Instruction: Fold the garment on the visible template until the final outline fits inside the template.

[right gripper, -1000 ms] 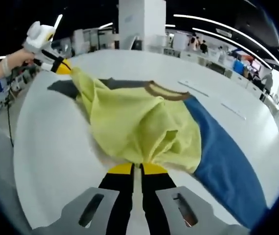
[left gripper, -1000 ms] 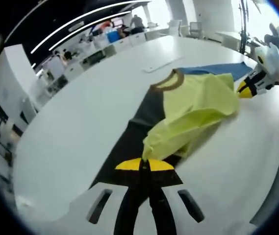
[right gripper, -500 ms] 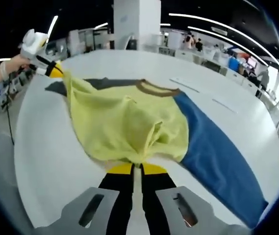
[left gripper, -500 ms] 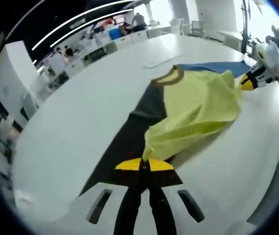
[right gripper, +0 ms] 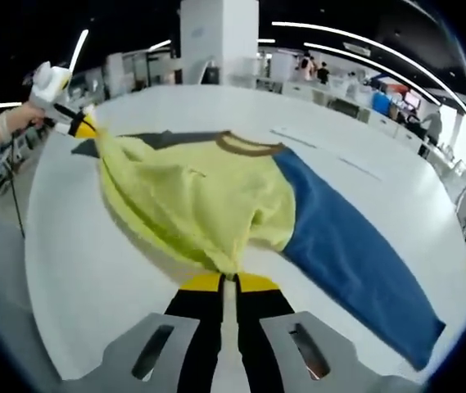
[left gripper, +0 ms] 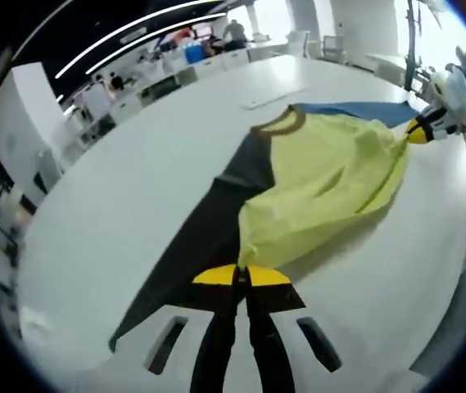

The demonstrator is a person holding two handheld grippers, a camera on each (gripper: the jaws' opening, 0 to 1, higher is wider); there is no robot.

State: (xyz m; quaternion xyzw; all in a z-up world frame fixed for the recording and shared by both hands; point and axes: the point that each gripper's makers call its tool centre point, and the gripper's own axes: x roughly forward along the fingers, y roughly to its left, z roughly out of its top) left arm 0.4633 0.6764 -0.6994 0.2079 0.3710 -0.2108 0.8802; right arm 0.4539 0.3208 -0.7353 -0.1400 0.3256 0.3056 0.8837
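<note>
Left gripper view and right gripper view face each other low across the white round table (left gripper: 118, 205), sharing the yellow brown-collared shirt (right gripper: 200, 201).

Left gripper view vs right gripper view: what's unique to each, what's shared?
Left gripper view: the dark panel down to its near end, plus the right gripper at the shirt's far edge. Right gripper view: the blue panel full length, plus the left gripper in a hand. Shared: yellow shirt, brown collar, white table, both grippers shut on the shirt.
</note>
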